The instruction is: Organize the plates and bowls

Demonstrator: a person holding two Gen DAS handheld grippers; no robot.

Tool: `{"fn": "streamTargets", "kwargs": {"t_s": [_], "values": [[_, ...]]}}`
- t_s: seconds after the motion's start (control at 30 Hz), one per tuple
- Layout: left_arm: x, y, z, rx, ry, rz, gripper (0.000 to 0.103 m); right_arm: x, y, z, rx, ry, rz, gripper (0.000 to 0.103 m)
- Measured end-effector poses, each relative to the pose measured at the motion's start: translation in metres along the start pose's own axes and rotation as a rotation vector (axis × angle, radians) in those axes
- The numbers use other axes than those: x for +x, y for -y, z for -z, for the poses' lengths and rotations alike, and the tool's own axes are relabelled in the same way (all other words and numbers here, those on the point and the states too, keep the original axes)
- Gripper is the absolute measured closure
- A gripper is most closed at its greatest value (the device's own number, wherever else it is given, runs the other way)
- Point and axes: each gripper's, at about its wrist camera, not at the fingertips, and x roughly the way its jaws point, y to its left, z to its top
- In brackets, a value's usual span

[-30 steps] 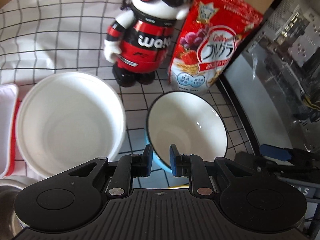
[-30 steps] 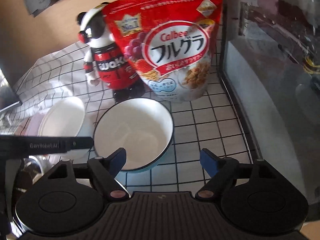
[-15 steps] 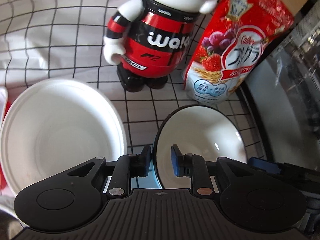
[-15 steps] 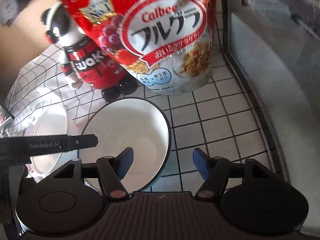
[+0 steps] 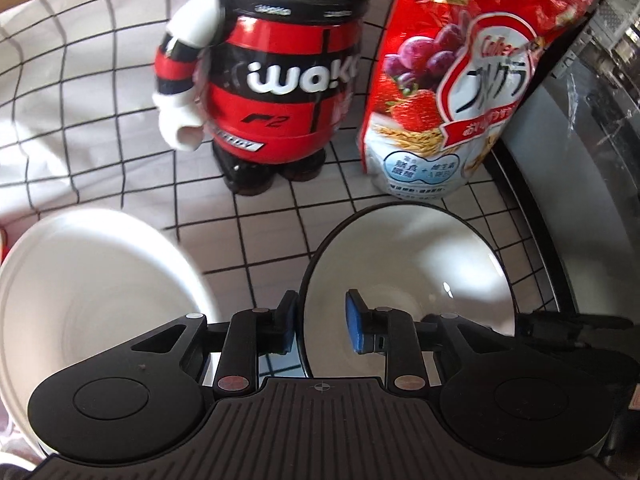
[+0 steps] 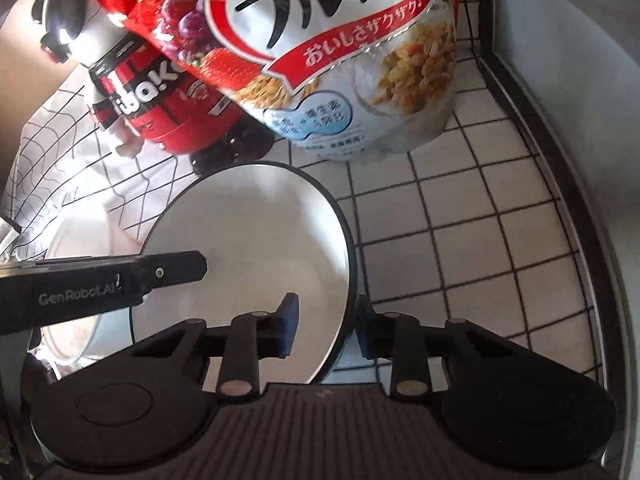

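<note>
Behind the dark-rimmed white bowl (image 5: 420,264) the way is closed: a red and black toy robot figure (image 5: 276,92) and a red cereal bag (image 5: 460,92) stand side by side, near its far rim. On the right runs a grey appliance wall (image 6: 580,120). A strip of checked tablecloth (image 6: 460,248) lies free between bowl and wall. On the left a plain white bowl (image 5: 92,300) leaves only a narrow gap.

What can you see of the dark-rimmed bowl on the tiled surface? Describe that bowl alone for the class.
The dark-rimmed bowl stands upright and empty: glossy white inside, thin dark rim, pale blue outside near the base. It sits before the cereal bag. The right gripper straddles its right rim, jaws closing; the left gripper straddles the left rim, jaws opening.
</note>
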Motion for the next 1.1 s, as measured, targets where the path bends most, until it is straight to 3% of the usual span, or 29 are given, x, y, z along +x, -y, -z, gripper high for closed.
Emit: {"fn": "streamTargets", "kwargs": {"t_s": [0.37,0.77,1.1], "values": [[0.018,0.012,-0.007,0.070,-0.004,-0.019,0.068,0.008,0.007,0.005,-0.004,-0.041,-0.024,0.073],[0.035,0.018,-0.006,0.091,-0.096,-0.061,0.068,0.007,0.007,0.004,0.004,-0.041,-0.023,0.071],[0.000,0.005,-0.001,0.058,-0.031,-0.037,0.068,-0.015,-0.012,0.009,-0.026,-0.006,-0.053,0.071]]}}
